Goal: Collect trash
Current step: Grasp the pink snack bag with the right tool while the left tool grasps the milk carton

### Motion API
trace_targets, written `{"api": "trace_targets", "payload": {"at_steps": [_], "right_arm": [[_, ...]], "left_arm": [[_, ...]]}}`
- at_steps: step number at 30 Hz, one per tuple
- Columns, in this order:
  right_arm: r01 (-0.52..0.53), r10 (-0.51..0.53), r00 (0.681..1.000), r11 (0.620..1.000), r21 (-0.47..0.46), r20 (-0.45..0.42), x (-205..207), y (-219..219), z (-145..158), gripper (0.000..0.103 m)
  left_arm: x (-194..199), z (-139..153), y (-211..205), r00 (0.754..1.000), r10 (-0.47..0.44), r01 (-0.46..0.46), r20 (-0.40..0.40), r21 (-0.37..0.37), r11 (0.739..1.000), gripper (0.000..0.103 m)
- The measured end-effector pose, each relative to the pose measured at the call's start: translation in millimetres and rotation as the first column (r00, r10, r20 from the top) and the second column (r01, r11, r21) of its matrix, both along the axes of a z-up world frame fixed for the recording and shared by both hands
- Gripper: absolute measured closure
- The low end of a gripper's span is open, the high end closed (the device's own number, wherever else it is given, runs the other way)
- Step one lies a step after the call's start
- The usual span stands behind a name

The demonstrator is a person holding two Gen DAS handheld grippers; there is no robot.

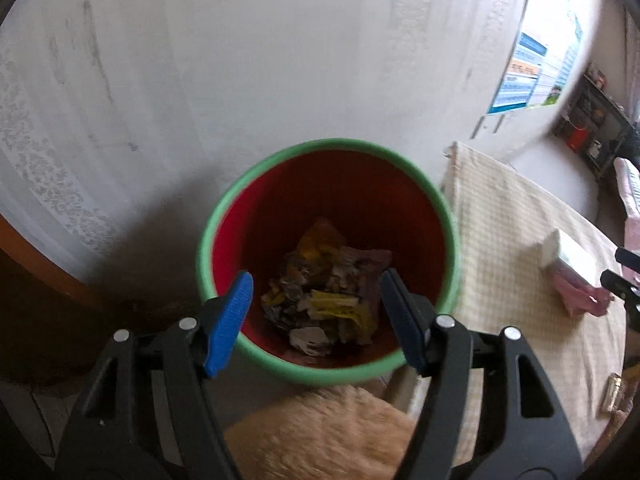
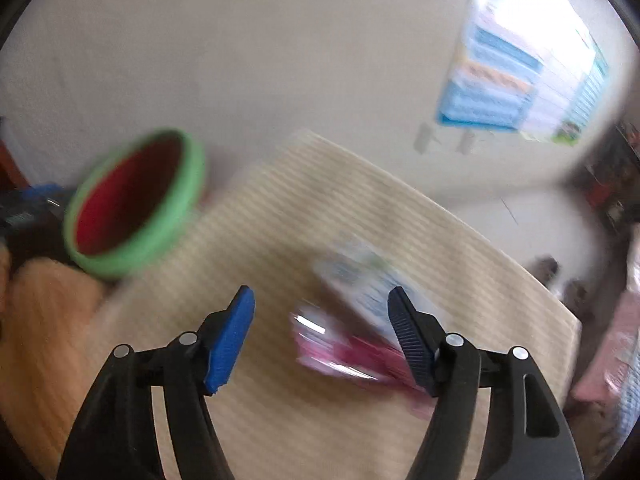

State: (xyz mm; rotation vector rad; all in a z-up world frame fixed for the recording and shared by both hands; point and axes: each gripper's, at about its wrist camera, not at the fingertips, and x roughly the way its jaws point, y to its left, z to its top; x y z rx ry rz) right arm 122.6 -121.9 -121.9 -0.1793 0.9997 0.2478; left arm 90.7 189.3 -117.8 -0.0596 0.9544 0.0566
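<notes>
A red bin with a green rim (image 1: 326,148) stands below my left gripper (image 1: 316,292), which hangs open over its mouth with nothing between the blue pads. Crumpled wrappers and paper scraps (image 1: 324,300) lie at the bin's bottom. In the blurred right wrist view my right gripper (image 2: 320,312) is open above the checked tablecloth (image 2: 280,216). A pink wrapper (image 2: 340,356) and a white-and-blue box (image 2: 360,284) lie just beyond its fingertips, not gripped. The bin (image 2: 132,200) shows at the left there. The right gripper's black tips (image 1: 624,284) peek in at the left view's right edge.
A white box (image 1: 568,256) on pink packaging (image 1: 580,300) rests on the cloth-covered table (image 1: 520,220). An orange fuzzy cushion (image 1: 320,432) lies below the bin. A gold object (image 1: 614,396) sits at the table's near right. A wall with a poster (image 1: 528,72) stands behind.
</notes>
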Motion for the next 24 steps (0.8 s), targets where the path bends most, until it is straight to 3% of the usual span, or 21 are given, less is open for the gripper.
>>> {"api": "trace_targets", "payload": {"at_steps": [2,6,7,8,9,11,16,19,24], "right_arm": [[0.036,-0.036,0.995,0.999,-0.009,-0.096,5.7,-33.4,-16.3,0.030],[0.061,-0.057,0.980,0.998,0.015,-0.193,10.1,-62.2,-49.1,0.034],[0.065,-0.055,0.975,0.997,0.036,-0.214,10.1,-64.7,-58.0,0.050],[0.072,-0.055,0.971,0.995,0.063,-0.234,9.7,-67.1,-65.9,0.074],[0.080,-0.056,0.967,0.993,0.088,-0.249,9.4,-69.5,-70.6,0.082],[0.114,-0.078,0.970,0.982,0.148,-0.229,0.7,-74.7,-68.9,0.088],[0.198,-0.160,0.973,0.949,0.243,-0.168,-46.9,-84.8,-50.2,0.088],[0.297,-0.278,0.953,0.934,0.197,-0.118,-94.4,-89.4,-49.5,0.088],[0.358,-0.350,0.934,0.913,0.195,-0.078,-146.3,-84.0,-62.1,0.088]], "left_arm": [[-1.8,0.8,-10.8,1.000,-0.014,0.014,-0.007,-0.027,1.000,0.039],[-5.7,0.0,-45.9,0.996,-0.082,0.080,-0.035,-0.060,0.995,0.039],[-6.2,0.7,-52.9,0.995,-0.096,0.093,-0.038,-0.067,0.993,0.039],[-7.4,1.6,-62.8,0.992,-0.117,0.113,-0.043,-0.076,0.991,0.039],[-8.5,2.1,-70.3,0.990,-0.132,0.128,-0.046,-0.078,0.989,0.039],[-10.7,4.0,-88.0,0.985,-0.165,0.162,-0.046,-0.068,0.984,0.039],[-4.9,7.1,-135.2,0.968,-0.244,0.240,-0.056,-0.066,0.969,0.037],[7.2,5.5,-166.7,0.965,-0.255,0.246,-0.064,-0.117,0.962,0.034],[34.7,-8.6,-227.7,0.967,-0.230,0.209,-0.107,-0.174,0.962,0.030]]}}
